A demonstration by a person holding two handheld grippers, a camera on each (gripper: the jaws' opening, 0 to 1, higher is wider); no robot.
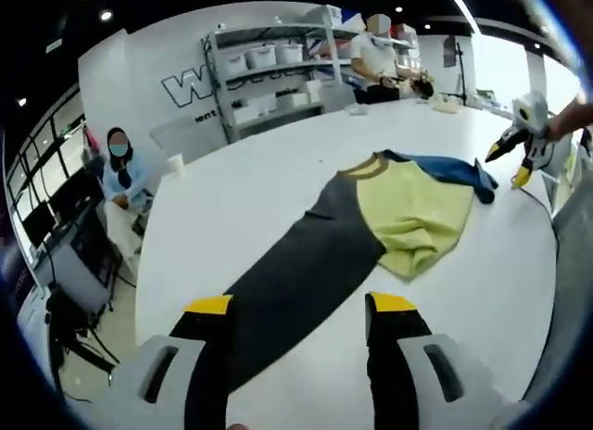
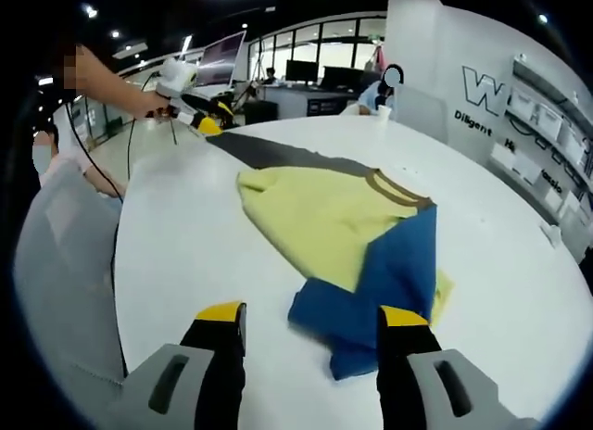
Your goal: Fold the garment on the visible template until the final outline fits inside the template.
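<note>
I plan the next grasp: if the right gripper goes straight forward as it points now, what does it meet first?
Probably the blue part of the garment, bunched on the table just beyond the open right gripper. Depth is unclear, so it may pass above the cloth.

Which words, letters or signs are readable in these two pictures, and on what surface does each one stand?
"W": large outlined letter on the white wall, right gripper view; the same letter shows on that wall in the left gripper view.
"Diligent": small dark word below that letter; what follows it is cut off.
Small wall text, left gripper view: too blurred to read.
Garment: no print visible.
</note>
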